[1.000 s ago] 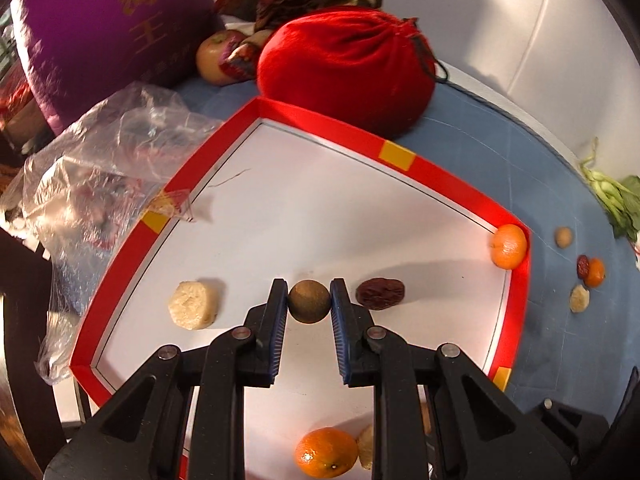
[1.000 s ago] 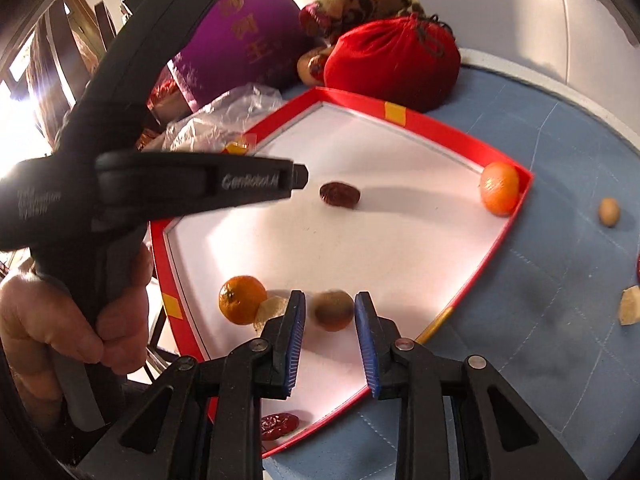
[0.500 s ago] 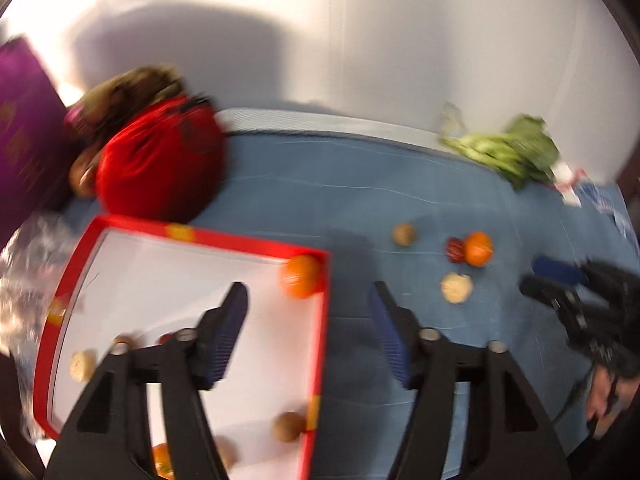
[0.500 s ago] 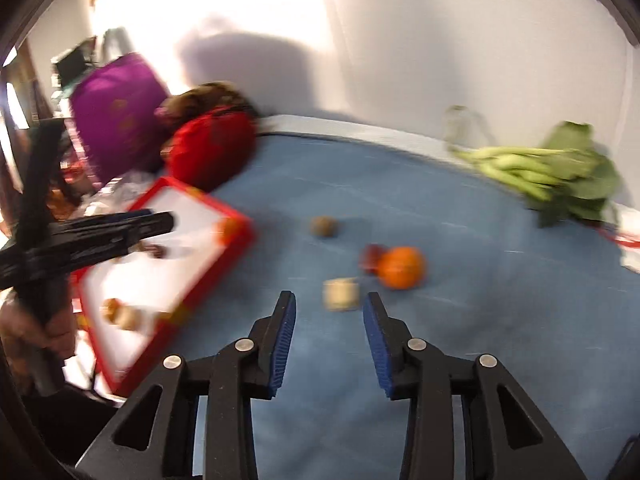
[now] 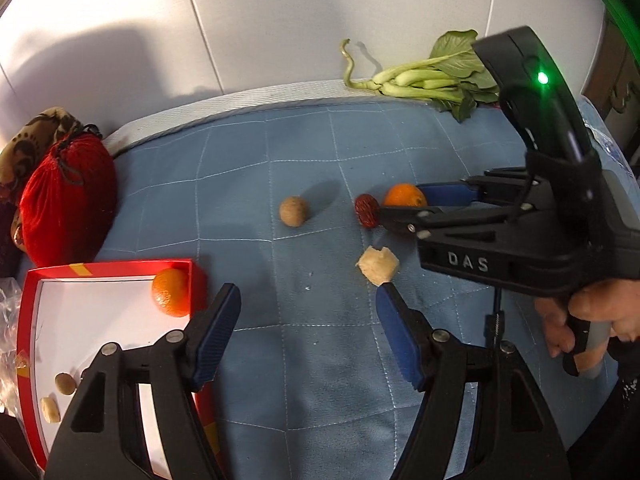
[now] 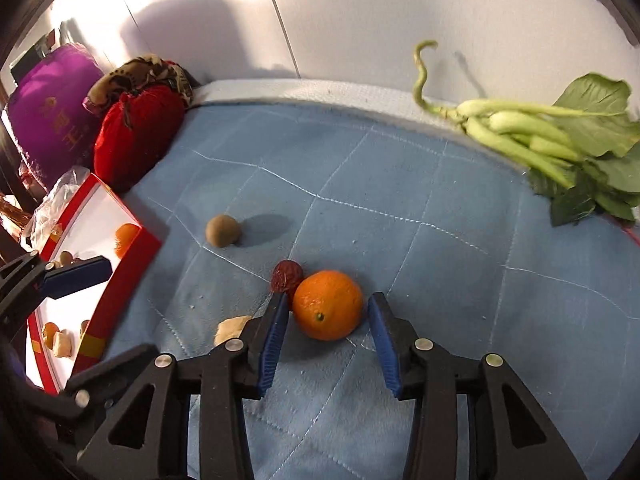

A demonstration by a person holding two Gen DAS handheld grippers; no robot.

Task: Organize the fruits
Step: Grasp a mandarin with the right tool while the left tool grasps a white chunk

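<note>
Both grippers off the tray, over loose fruit

Only the right wrist view shows the opening right gripper [image 6: 326,334] straddling the orange [image 6: 327,305]; the left gripper [image 5: 308,332], released, has left the tray [image 5: 28,300].

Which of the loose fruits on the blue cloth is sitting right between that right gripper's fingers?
The orange. It lies between the opening right gripper fingers, untouched; the red date, brown round fruit and pale chunk lie outside.

A red drawstring bag [image 6: 136,140] sits on the blue quilted cloth [image 6: 400,208] beside a purple cushion [image 6: 52,116]; leafy greens [image 6: 560,140] lie well apart by the wall.
</note>
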